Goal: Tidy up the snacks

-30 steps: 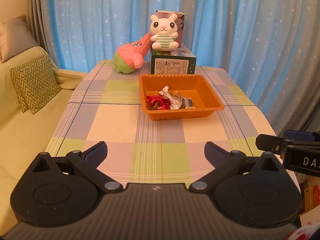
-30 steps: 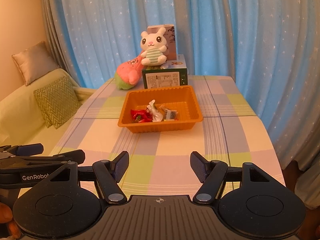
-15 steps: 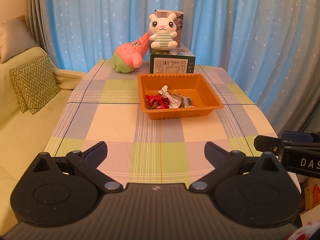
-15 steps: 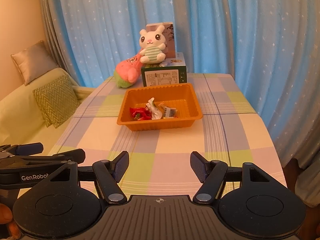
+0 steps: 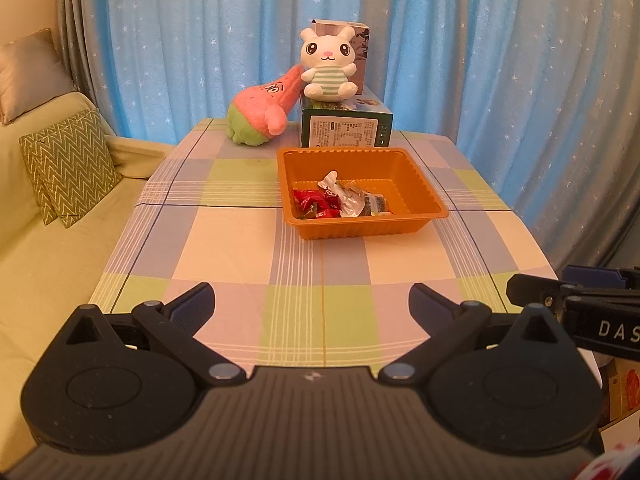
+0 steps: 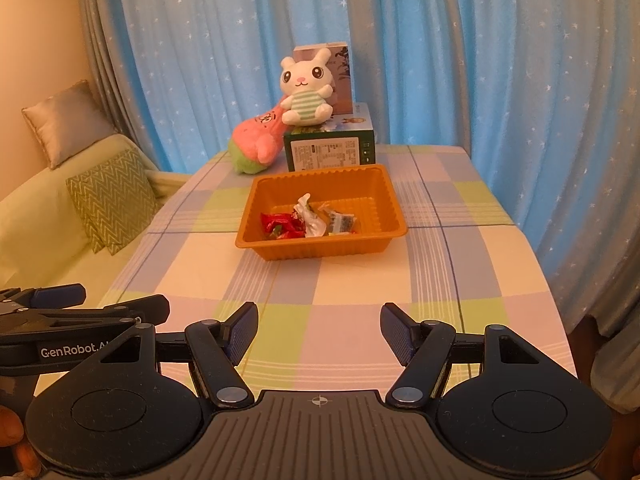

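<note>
Both my grippers, left [image 5: 311, 307] and right [image 6: 318, 332], hover as before over the near table [image 5: 224, 240] edge, jaws apart and empty. Nothing has shifted: the snacks [image 5: 340, 202] still lie in the orange tray [image 5: 416, 184] mid-table.

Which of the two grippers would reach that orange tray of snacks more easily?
Probably neither. The orange plastic tray lies ahead of both. The left gripper and right gripper are both open and empty, at the table's near edge.

Wrapped snacks [image 5: 340, 200] lie in orange tray [image 5: 424, 192] (mid-table).
</note>
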